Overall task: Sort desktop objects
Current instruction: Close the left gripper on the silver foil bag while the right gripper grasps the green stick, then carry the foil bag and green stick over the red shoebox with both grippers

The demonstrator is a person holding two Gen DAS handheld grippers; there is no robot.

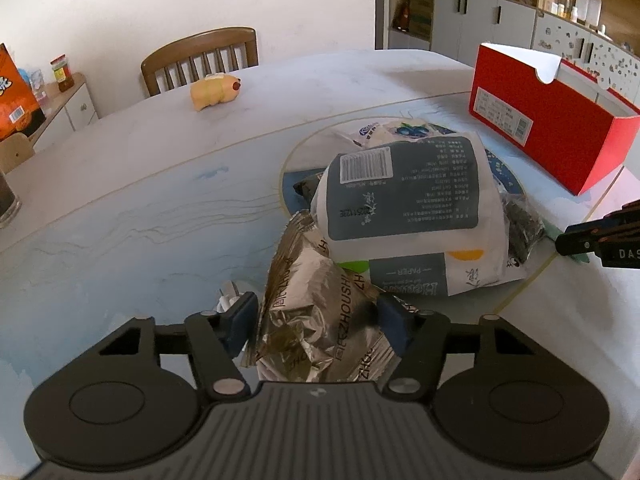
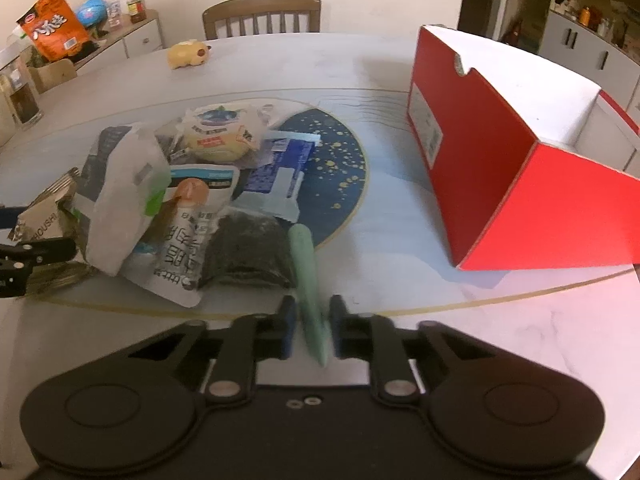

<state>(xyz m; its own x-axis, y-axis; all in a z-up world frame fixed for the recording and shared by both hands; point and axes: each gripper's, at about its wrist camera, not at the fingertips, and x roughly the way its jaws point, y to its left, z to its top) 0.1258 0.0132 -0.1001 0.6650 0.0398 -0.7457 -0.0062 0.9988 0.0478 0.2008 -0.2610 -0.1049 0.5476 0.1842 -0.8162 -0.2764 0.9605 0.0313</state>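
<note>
Wrist views, close; shared packet pile (image 1: 400, 200)

The grey tissue pack (image 1: 404, 190) is covering most of the pile beneath it, leaving only an edge of the blueberry-printed packet (image 1: 394, 131) and a corner of a dark pouch (image 1: 306, 189) showing. The silver foil packet (image 1: 316, 312) is hiding the inner faces of the left gripper (image 1: 318, 322) pads, and its lower end is disappearing behind the gripper body. The green stick (image 2: 310, 280) is appearing smeared by motion blur, so its surface detail is unreadable. The picture's edge is cropping the red box (image 2: 520, 184) at right. Small print on the labels is staying illegible.
</note>
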